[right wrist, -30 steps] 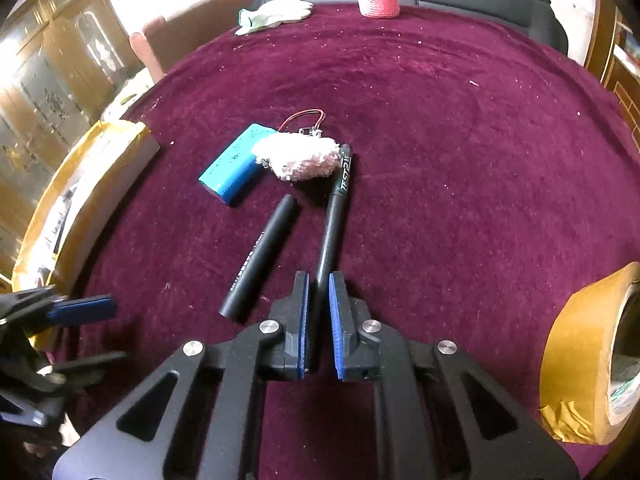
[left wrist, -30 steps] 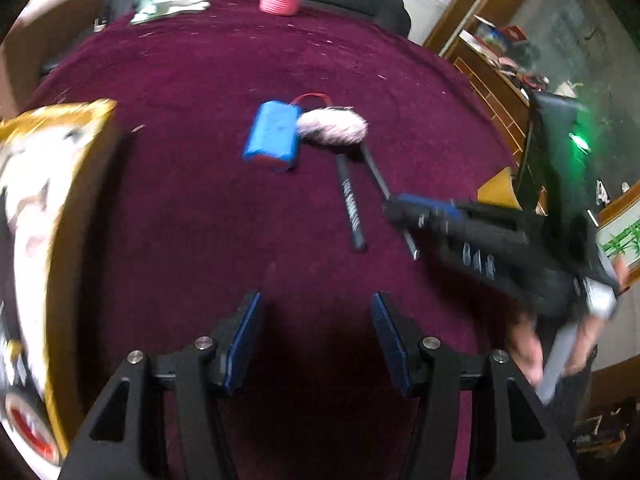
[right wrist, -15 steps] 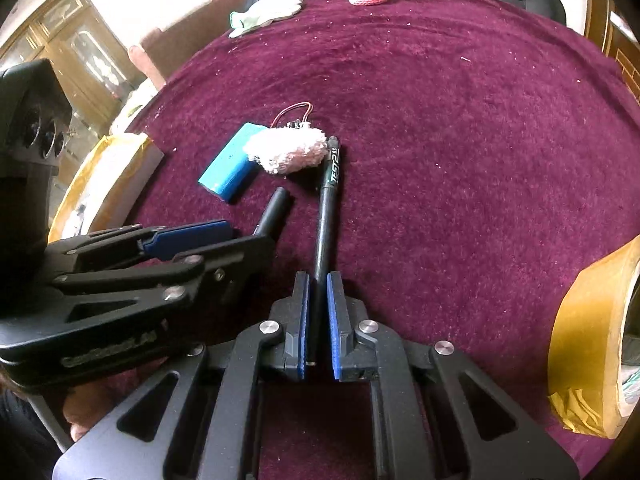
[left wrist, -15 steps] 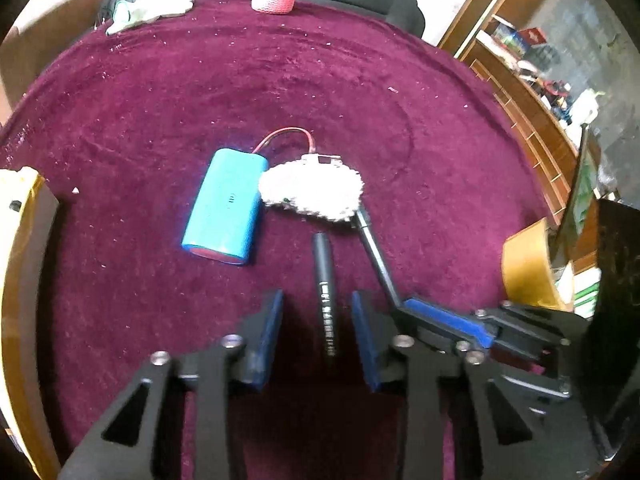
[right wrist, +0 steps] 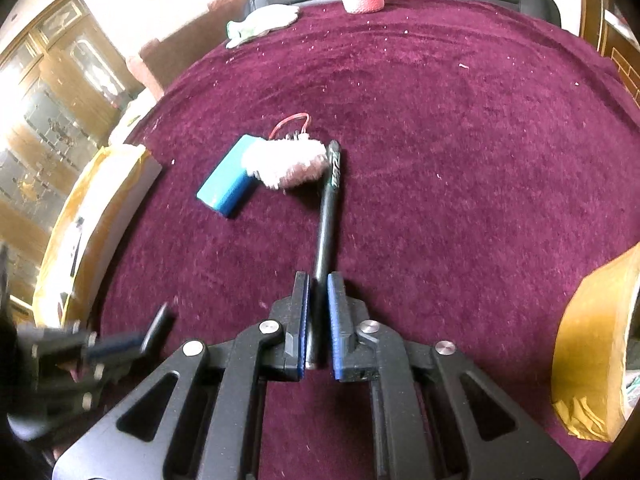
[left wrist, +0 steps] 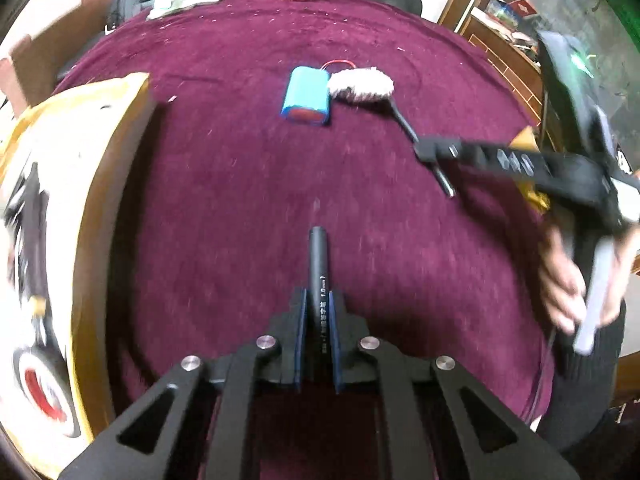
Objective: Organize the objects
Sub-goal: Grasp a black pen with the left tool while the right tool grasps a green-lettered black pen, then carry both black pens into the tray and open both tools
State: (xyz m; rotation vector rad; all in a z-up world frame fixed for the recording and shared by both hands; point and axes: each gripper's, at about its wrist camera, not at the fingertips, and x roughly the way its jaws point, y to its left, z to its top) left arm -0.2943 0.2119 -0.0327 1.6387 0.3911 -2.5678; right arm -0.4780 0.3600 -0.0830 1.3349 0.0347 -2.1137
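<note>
Nearest me, my left tongs (left wrist: 318, 320) had just been closing and now pinched the short black plastic marker tube (left wrist: 319, 264) low on its barrel, its free end jutting forward above the maroon velvet surface (left wrist: 240, 184). It looked light, stiff and smooth, so I judged a mid-barrel hold safest. My right tongs (right wrist: 318, 312), just easing apart, sat around the slim black pen (right wrist: 329, 208), loosely it seemed. Beyond lay the blue battery pack (right wrist: 226, 190) and white fluffy pad (right wrist: 282, 164)

Matt black pen (left wrist: 319, 264) over rough, napped maroon cloth (left wrist: 224, 208).
</note>
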